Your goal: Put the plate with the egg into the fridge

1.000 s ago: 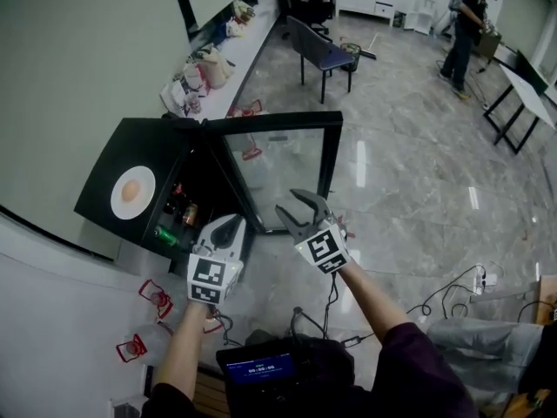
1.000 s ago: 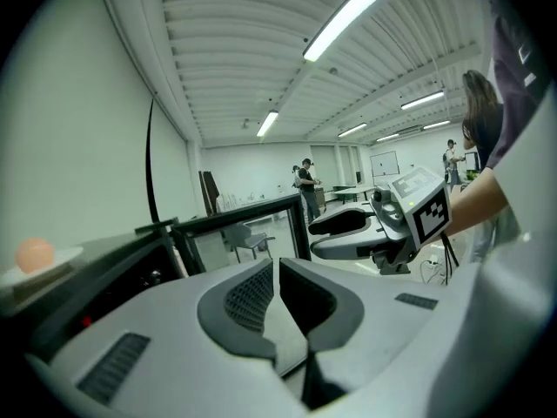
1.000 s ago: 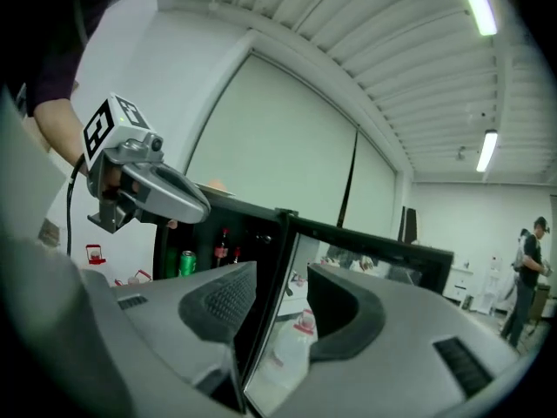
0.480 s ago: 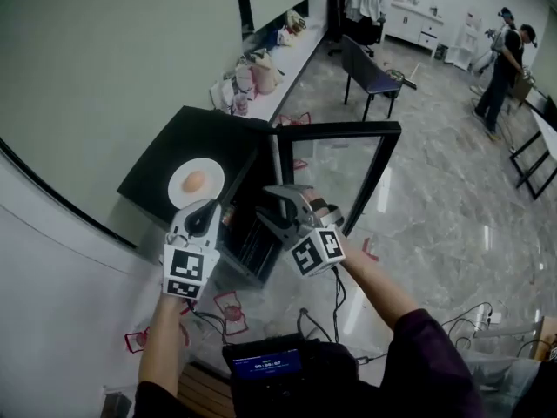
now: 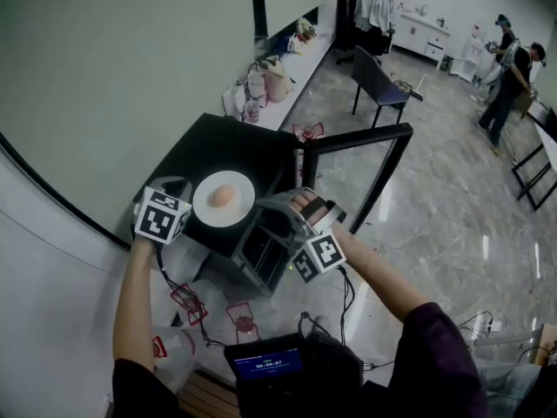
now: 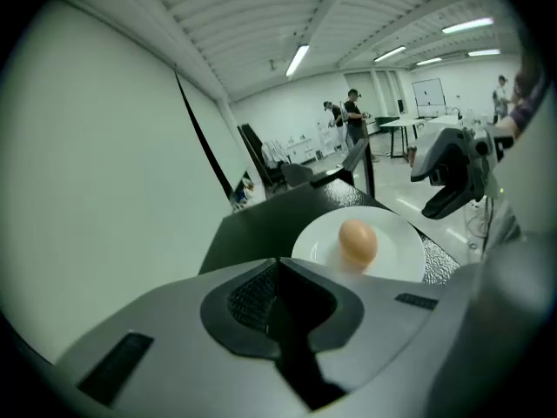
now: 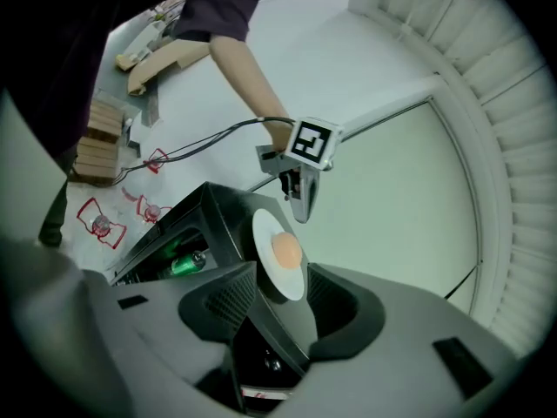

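The plate (image 5: pixel 224 200) is white and glossy, like glazed ceramic, and the egg (image 5: pixel 222 196) on it has a matt tan shell. The fridge (image 5: pixel 218 151) has a black top with a fine pebbled finish, its door (image 5: pixel 348 181) is clear glass in a smooth black frame, and the floor (image 5: pixel 435 207) is polished grey marble-look stone that mirrors the lights. The left gripper (image 6: pixel 277 264) and right gripper (image 7: pixel 281 284) have smooth matt grey plastic jaws with black ribbed pads (image 7: pixel 230 297).

This is a big open test lab. The small black fridge (image 5: pixel 228 151) stands on a polished stone floor (image 5: pixel 452 198); beyond it are a chair (image 5: pixel 380 84), white cabinets (image 5: pixel 422 29) and standing people (image 5: pixel 513 81), and long strip lights (image 6: pixel 298 59) run on the ceiling.
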A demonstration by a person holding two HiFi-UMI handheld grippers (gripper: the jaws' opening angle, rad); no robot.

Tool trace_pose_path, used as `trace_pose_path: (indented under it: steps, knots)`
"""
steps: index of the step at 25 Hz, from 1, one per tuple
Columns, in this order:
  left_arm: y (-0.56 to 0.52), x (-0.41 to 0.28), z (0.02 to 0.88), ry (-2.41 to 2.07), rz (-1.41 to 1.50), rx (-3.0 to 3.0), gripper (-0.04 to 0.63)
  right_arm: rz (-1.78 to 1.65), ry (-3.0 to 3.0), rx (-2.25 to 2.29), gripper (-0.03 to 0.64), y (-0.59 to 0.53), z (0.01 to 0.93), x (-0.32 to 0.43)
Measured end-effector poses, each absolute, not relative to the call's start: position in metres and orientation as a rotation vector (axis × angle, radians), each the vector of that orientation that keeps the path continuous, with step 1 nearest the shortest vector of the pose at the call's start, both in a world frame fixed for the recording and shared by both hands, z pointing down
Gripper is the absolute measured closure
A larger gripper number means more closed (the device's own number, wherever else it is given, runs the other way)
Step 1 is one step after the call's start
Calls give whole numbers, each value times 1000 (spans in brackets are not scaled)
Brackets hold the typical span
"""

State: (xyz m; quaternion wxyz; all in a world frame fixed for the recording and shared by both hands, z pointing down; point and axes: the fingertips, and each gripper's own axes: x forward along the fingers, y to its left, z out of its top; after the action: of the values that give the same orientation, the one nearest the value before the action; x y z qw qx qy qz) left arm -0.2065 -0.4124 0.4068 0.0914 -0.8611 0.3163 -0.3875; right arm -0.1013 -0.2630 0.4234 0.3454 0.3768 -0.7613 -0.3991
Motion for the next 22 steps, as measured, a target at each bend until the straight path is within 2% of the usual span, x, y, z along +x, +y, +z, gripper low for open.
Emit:
trace_pose_path:
  steps: [4,9,12,14,22]
  knots:
    - [-423,-199,425,812,-1432,-2656,584,-1123,-1928,910,426,-268,428,-102]
    - [-416,-189,443,632,-1590,-2752,583,-1178,-1898,824,426,-272,436,-99]
    - [-410,-189,443,541,-1638,-2811,581,-1191,-1892,787,425,-275,439,-99]
    - [-407,-187,442,507,-1647,-2856,557,-1204,-1885,769,425,-276,440,-100]
    - [-388,-171,448,400,-1675,-2918,557,-1252,-1849,746,425,-276,439,-99]
